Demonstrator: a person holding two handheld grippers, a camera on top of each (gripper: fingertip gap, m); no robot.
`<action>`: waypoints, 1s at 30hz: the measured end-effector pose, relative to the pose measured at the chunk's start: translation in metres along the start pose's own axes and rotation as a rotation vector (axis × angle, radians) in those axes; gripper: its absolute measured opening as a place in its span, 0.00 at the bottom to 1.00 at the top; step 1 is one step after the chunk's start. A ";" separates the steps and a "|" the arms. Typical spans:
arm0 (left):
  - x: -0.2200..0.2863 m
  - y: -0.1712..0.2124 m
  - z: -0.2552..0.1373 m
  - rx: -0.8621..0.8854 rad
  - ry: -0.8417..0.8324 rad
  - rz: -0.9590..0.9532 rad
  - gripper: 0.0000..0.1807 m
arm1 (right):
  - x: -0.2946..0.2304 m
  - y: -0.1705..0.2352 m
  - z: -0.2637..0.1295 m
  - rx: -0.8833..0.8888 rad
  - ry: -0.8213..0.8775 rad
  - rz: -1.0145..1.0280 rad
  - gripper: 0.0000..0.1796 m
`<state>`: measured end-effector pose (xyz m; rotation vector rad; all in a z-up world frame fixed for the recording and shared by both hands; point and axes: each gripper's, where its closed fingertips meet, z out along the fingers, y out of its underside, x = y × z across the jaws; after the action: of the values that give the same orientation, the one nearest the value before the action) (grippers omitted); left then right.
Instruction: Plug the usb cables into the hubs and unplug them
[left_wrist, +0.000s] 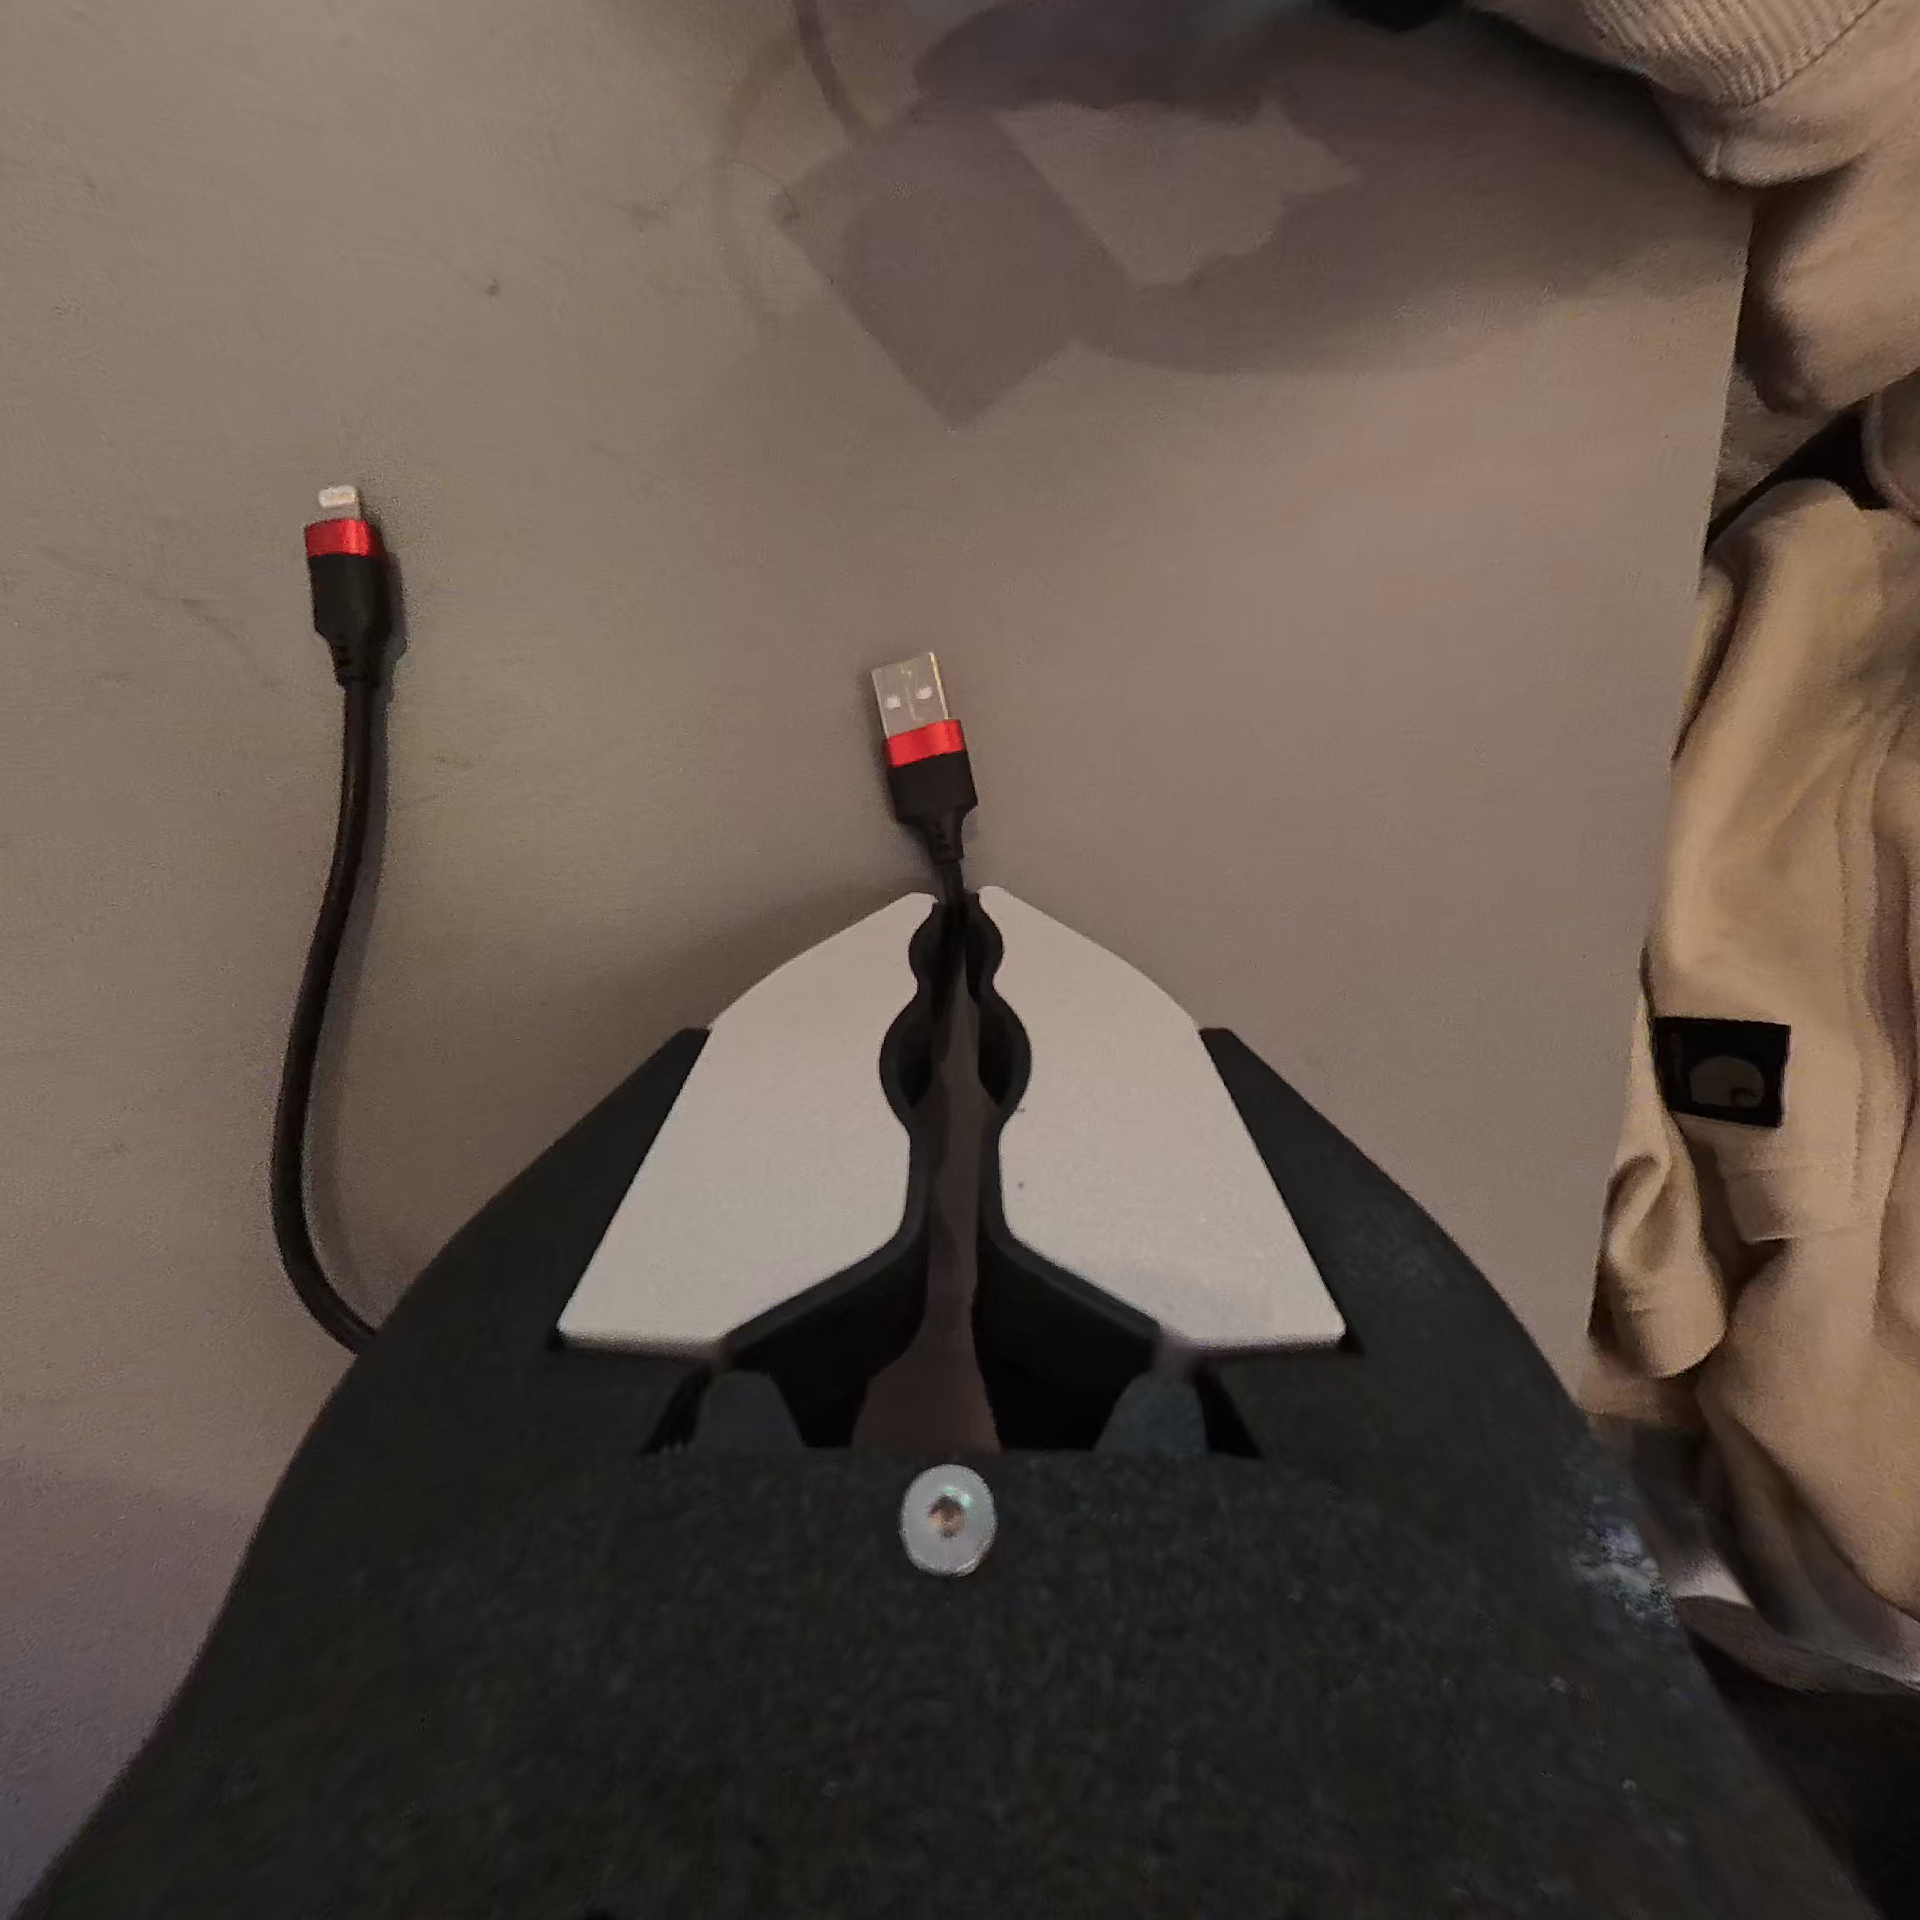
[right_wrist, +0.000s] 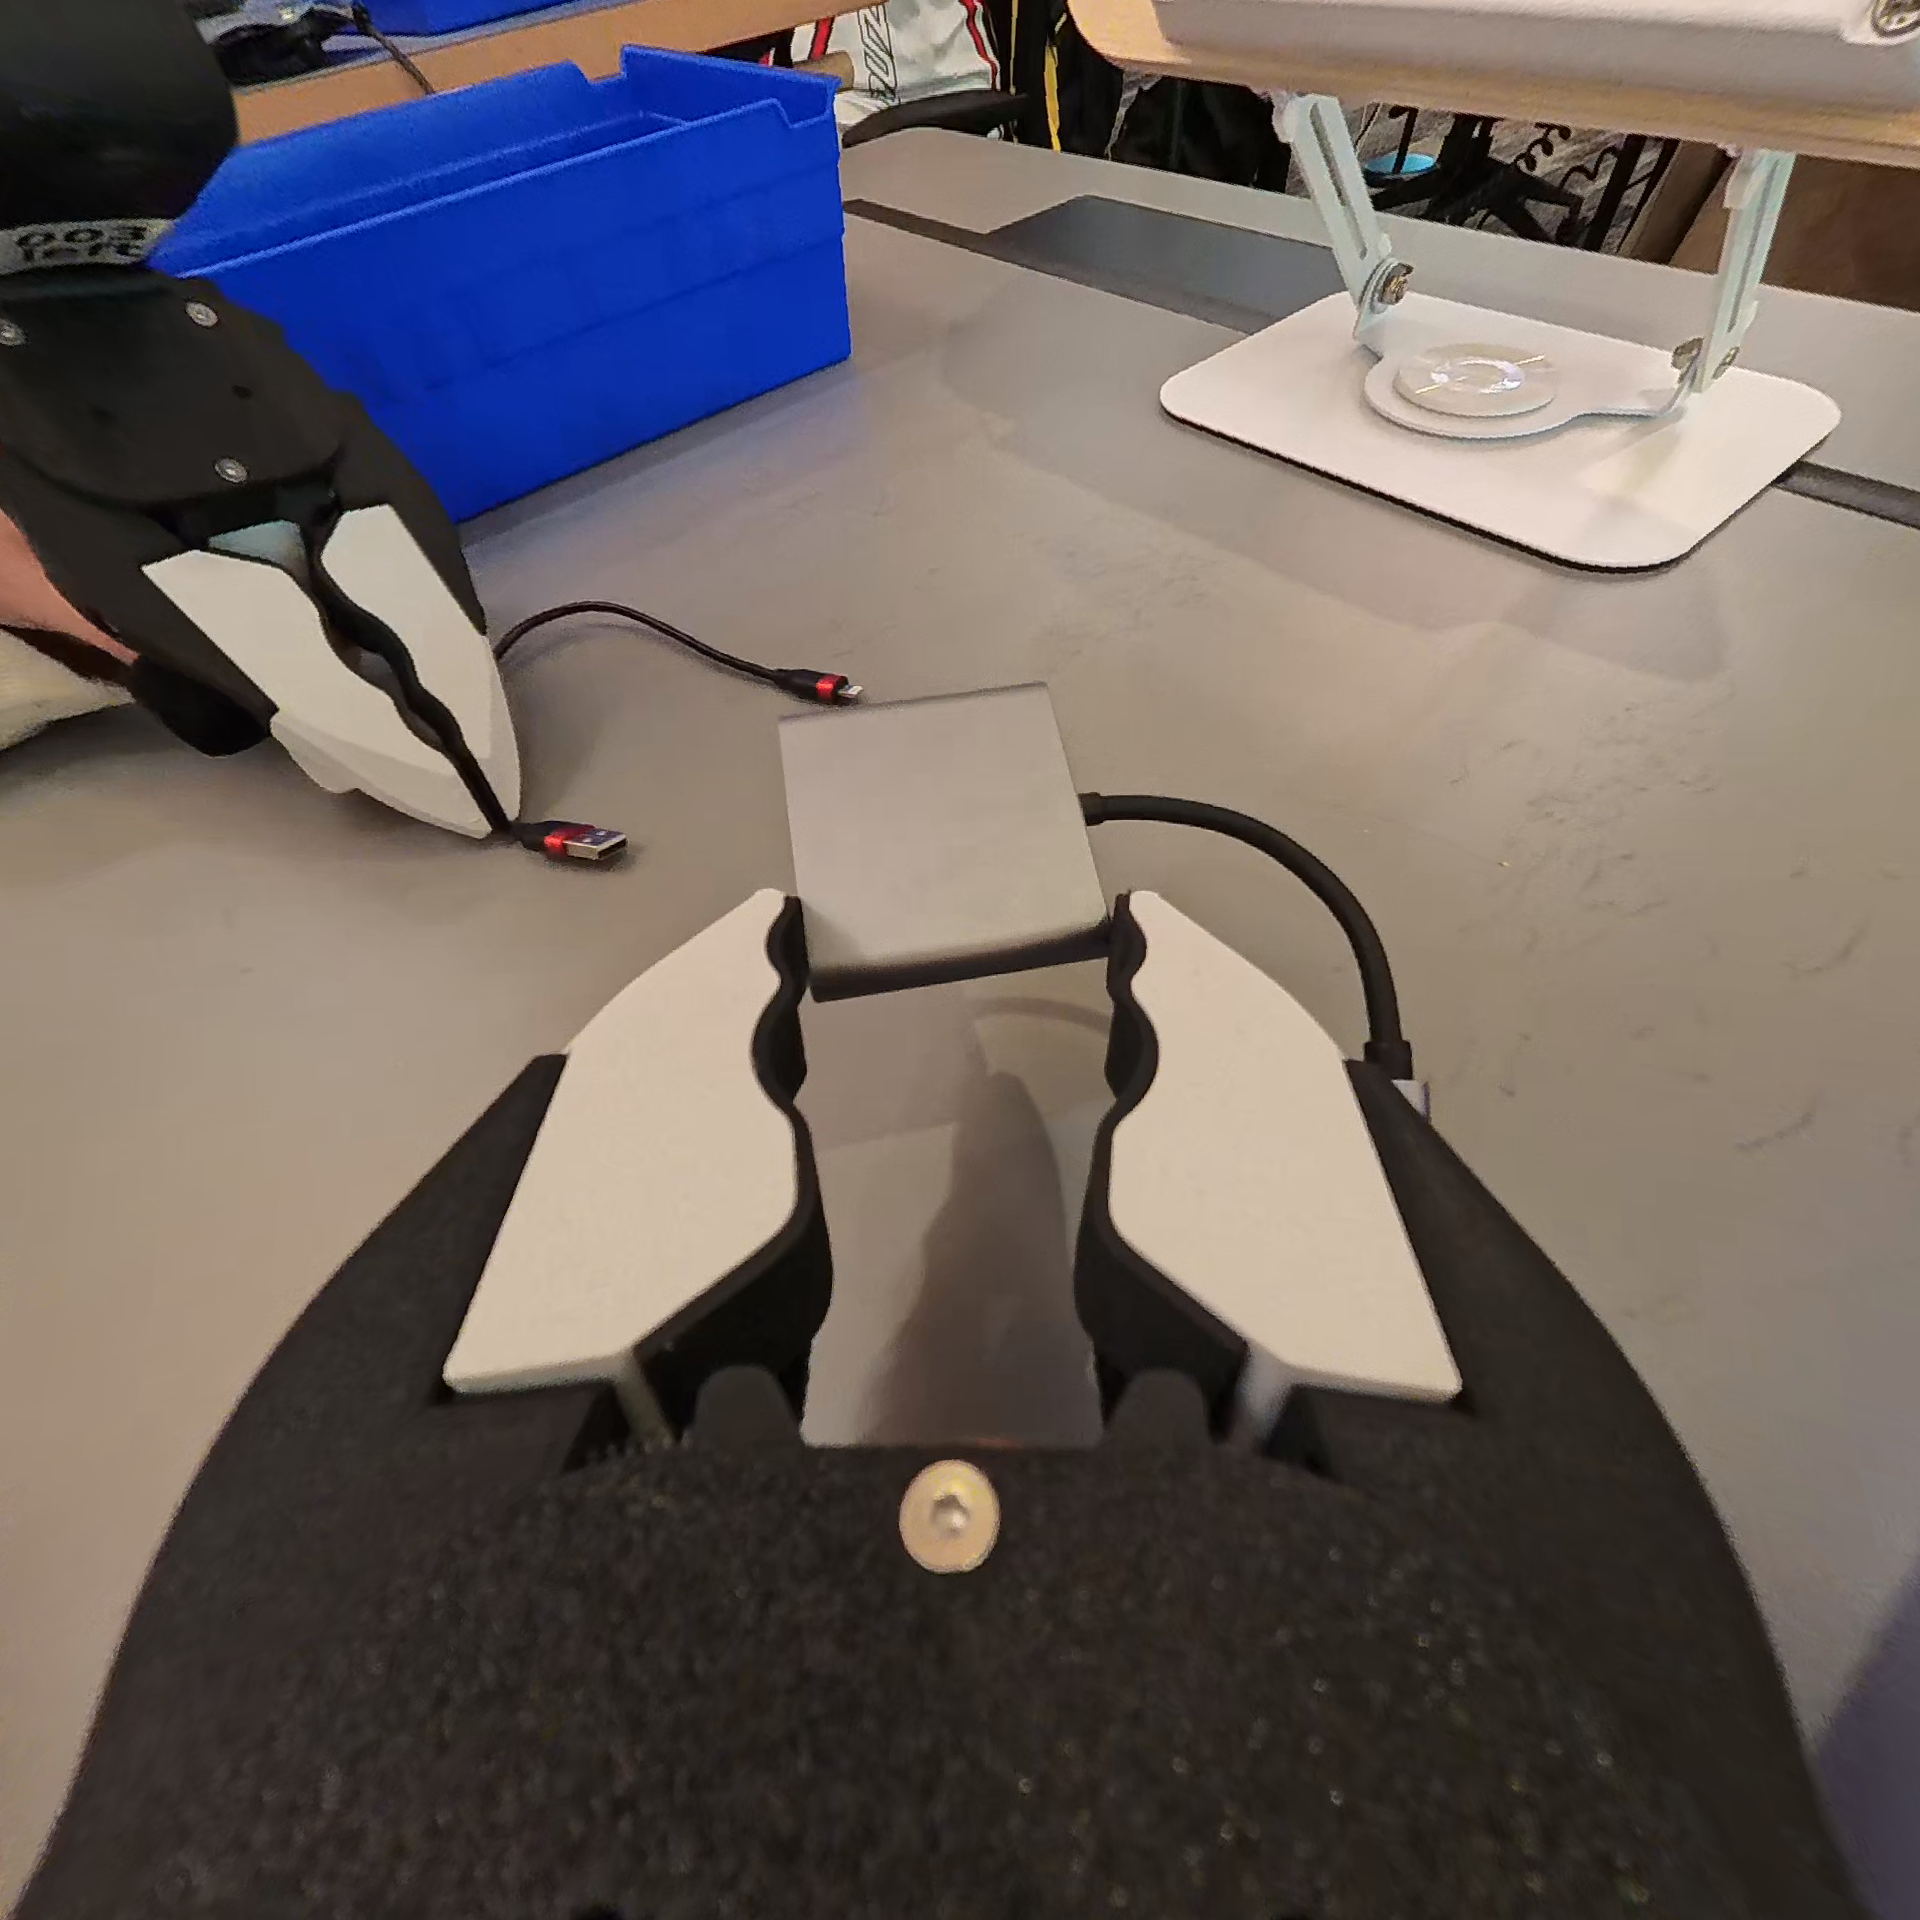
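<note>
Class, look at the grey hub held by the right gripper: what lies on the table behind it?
Behind the hub lies the black cable's small red-collared plug, and farther back a blue bin. The hub's underside and ports are hidden.

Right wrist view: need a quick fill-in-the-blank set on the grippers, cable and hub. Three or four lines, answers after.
1. The left gripper is shut on the black cable just behind its ____ plug.
2. The right gripper holds the grey ____ between its fingers.
3. The USB-A plug is ____ from the USB hub, not inserted.
4. Behind the left gripper stands a ____ plastic bin.

Answers: USB-A; USB hub; apart; blue
</note>
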<state>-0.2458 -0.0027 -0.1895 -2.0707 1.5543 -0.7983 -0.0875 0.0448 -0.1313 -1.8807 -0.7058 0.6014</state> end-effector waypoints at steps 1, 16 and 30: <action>-0.002 0.000 0.000 -0.004 -0.039 0.030 0.01 | 0.000 0.000 0.000 0.000 0.000 0.000 0.31; -0.012 -0.040 -0.014 -0.122 -0.519 0.368 0.01 | 0.002 0.011 0.021 -0.110 0.088 0.194 0.31; -0.022 -0.076 -0.019 -0.200 -0.506 0.323 0.01 | -0.003 0.005 0.046 -0.072 -0.010 0.464 0.31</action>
<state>-0.2087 0.0397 -0.1312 -1.8791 1.6490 0.0032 -0.1195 0.0704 -0.1529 -2.1247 -0.2937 0.8855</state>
